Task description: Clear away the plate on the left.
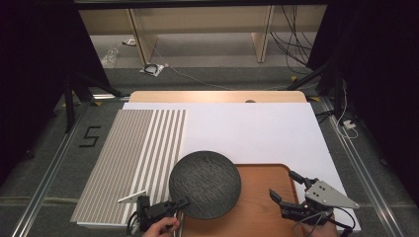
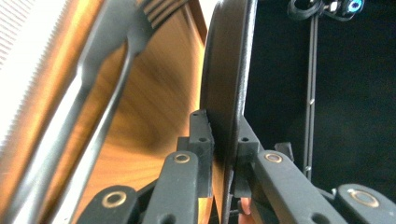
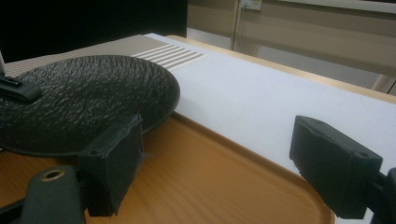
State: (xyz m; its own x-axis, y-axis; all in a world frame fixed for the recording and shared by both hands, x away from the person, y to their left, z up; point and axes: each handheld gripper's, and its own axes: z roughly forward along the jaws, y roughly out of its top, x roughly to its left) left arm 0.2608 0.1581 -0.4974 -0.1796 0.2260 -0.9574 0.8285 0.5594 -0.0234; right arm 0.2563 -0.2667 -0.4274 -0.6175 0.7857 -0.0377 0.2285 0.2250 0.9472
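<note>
Black and rough-textured, the plate [image 1: 205,184] hangs over the wooden tray's [image 1: 262,197] left end, part of it reaching out above the white sheet [image 1: 247,133] on the worktop [image 1: 217,96]. Your left tool [image 1: 180,203] is clenched on the plate's near-left rim, one pad [image 2: 201,135] above and one below, so you can carry it level by the edge. A fork [image 2: 107,70] lies on the tray beneath. Your right tool [image 1: 285,185] hovers released over the tray, jaws wide, likely ready to steady things.
</note>
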